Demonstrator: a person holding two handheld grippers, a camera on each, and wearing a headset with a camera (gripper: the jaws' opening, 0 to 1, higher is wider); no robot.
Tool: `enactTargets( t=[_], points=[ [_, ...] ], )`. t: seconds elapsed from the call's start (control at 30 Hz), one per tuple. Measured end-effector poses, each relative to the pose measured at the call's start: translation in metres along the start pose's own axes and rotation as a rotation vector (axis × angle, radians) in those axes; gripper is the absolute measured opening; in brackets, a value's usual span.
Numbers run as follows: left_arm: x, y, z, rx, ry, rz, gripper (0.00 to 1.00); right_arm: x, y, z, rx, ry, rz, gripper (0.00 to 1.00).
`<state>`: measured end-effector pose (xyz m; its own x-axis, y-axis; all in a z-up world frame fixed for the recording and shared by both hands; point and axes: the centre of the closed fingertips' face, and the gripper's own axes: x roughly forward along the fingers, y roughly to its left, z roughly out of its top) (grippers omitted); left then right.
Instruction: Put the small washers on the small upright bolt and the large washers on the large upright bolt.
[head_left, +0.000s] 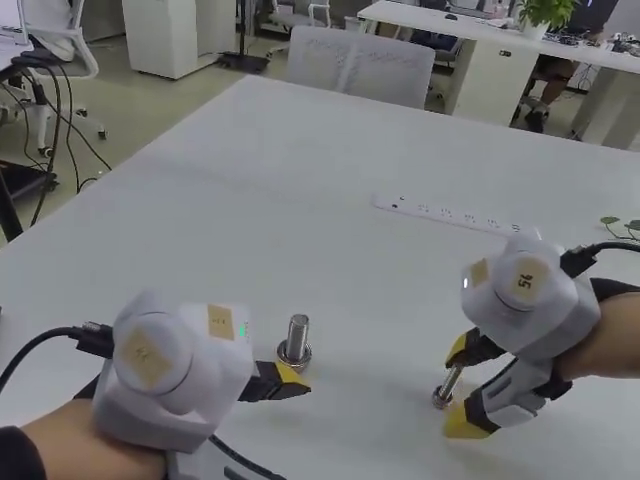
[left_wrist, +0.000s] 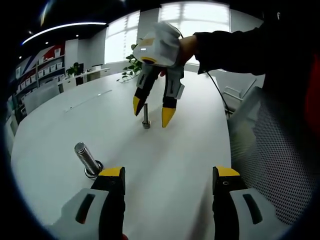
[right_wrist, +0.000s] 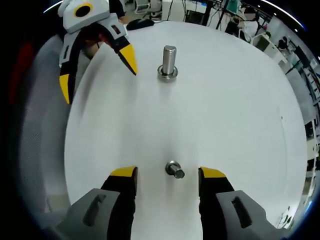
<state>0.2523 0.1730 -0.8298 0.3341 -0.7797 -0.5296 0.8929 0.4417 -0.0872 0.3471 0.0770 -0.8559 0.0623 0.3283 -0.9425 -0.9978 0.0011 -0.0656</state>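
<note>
We are looking down on a wide white counter (head_left: 300, 170), with bare surface stretching open beyond the work and its far edge well apart from it. One power strip (head_left: 450, 215) is lying farther back. Two grippers are hovering low. The left gripper (left_wrist: 170, 172) is holding its jaws spread, with nothing between them. The right gripper (right_wrist: 168, 173) is also holding its jaws spread, and they are flanking a bolt without touching it. Two bolts are standing upright, long axes vertical. One large bolt (left_wrist: 87, 159), threaded end up, is standing just beside a left jaw tip, outside the gap. One small bolt (right_wrist: 175, 170) is standing between the right jaws.
</note>
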Motion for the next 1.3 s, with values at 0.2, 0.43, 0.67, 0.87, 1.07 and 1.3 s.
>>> enactTargets(
  t=[0.2, 0.43, 0.67, 0.87, 1.07, 1.3],
  points=[
    [0.001, -0.001, 0.000, 0.004, 0.002, -0.006, 0.71, -0.002, 0.004, -0.003, 0.029, -0.041, -0.007, 0.64],
    [0.001, -0.002, 0.001, 0.006, 0.003, -0.009, 0.71, -0.005, 0.009, -0.004, 0.056, -0.091, -0.030, 0.79],
    [0.000, -0.002, 0.002, 0.008, 0.003, -0.009, 0.71, -0.011, 0.015, -0.001, 0.087, -0.145, -0.052, 0.85],
    [-0.002, -0.001, 0.003, 0.006, -0.005, -0.002, 0.71, -0.015, 0.022, 0.000, 0.124, -0.187, -0.075, 0.87],
    [-0.004, 0.001, 0.004, 0.006, -0.009, 0.008, 0.71, -0.019, 0.033, -0.001, 0.147, -0.215, -0.092, 0.87],
    [-0.011, 0.005, 0.008, 0.003, -0.021, 0.027, 0.71, -0.025, 0.048, 0.001, 0.188, -0.265, -0.109, 0.87]
  ],
)
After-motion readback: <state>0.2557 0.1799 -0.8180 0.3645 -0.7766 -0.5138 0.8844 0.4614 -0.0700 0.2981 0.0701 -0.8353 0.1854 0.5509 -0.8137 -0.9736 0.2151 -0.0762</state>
